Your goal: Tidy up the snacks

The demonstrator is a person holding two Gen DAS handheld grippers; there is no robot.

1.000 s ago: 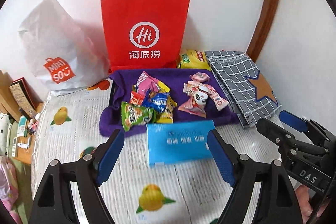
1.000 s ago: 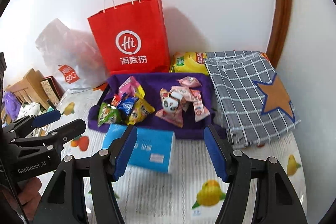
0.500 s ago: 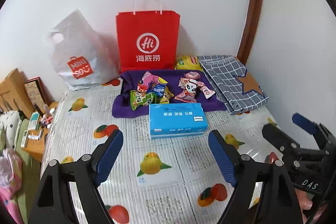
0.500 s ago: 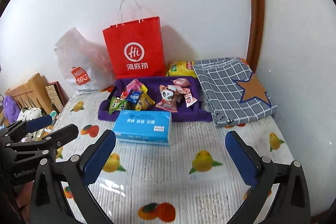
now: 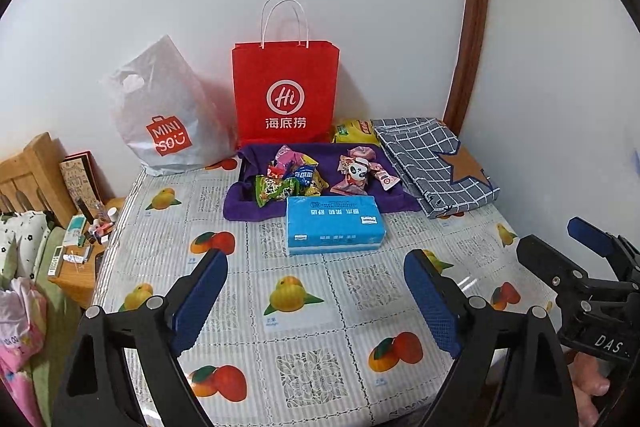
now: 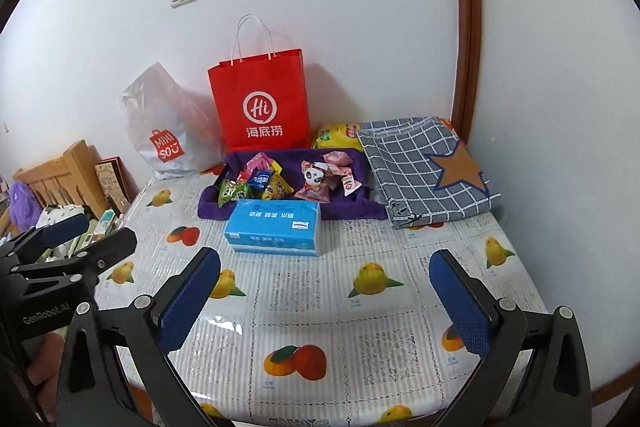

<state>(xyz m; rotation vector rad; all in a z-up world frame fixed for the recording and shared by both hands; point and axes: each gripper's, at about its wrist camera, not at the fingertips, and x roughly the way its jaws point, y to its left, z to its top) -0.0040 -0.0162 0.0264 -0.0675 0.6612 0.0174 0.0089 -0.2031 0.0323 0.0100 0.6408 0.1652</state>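
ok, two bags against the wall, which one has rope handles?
The red paper bag, standing upright behind the purple tray, with white loop handles on top. The grey plastic Miniso bag to its left only has a die-cut hole.

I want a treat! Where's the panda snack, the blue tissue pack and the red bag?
panda snack [image 5: 357, 171], left wrist view, on the panda's white face.
blue tissue pack [image 5: 334, 217], left wrist view, middle of its top face.
red paper bag [image 6: 262, 103], right wrist view, on its front above the round logo.
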